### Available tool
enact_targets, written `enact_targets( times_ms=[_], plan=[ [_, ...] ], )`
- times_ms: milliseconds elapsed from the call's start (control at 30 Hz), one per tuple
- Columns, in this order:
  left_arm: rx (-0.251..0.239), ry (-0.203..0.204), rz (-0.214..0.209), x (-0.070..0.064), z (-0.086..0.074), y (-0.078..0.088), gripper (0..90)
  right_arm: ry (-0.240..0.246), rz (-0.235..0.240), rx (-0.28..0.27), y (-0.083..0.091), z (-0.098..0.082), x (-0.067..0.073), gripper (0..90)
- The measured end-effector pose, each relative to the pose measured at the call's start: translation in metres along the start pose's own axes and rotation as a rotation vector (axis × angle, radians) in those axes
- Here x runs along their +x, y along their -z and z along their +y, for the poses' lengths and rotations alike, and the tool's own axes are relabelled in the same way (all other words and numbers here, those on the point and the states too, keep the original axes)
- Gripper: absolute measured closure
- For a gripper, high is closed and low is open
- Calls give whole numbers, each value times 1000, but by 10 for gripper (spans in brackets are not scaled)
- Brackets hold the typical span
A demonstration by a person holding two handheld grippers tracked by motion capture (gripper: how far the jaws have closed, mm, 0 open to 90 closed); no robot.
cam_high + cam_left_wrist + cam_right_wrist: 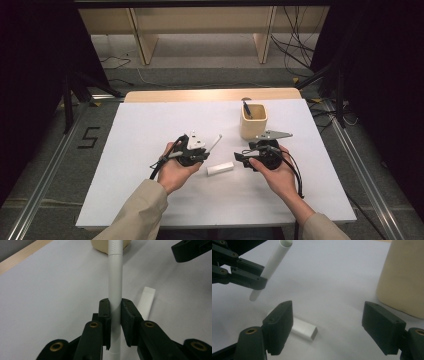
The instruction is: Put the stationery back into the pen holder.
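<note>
Left tool (115,312) clamps the white pen (115,277); right tool (328,327), seen close, gapes over the white cap (303,330).

white tube (115,285) – smooth matt plastic | cap (303,328) – same (slight sheen) | cup (253,121) – matt beige | table cover (150,130) – matt white

Legible markings: one figure, on the floor.
A black "5" (88,137) stands on the grey floor (60,165) left of the table (150,115), just inside the metal rail, seen in the high view. The white tube (115,277) in the left gripper view carries a faint chevron pattern near its far end, not lettering. No other text legible.
</note>
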State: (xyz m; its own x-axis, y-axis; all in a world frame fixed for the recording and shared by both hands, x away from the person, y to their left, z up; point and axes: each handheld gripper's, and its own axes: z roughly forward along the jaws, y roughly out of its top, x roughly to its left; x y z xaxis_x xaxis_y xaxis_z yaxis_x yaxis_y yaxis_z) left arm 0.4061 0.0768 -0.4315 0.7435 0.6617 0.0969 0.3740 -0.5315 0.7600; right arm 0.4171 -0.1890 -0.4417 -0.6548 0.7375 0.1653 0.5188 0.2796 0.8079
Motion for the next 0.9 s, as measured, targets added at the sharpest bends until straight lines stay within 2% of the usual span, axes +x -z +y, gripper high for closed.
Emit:
enact_targets(
  times_ms=[433,533,900],
  plan=[
    [-3,-20,-11,-10,3,-6,788,-25,49,-48,-13,14,13,295],
    [-7,-14,-13,-12,3,-7,789,-24,56,-56,-17,17,16,307],
    [-21,-19,-11,-15,5,-6,788,-72,119,-79,-30,22,24,382]
  ],
)
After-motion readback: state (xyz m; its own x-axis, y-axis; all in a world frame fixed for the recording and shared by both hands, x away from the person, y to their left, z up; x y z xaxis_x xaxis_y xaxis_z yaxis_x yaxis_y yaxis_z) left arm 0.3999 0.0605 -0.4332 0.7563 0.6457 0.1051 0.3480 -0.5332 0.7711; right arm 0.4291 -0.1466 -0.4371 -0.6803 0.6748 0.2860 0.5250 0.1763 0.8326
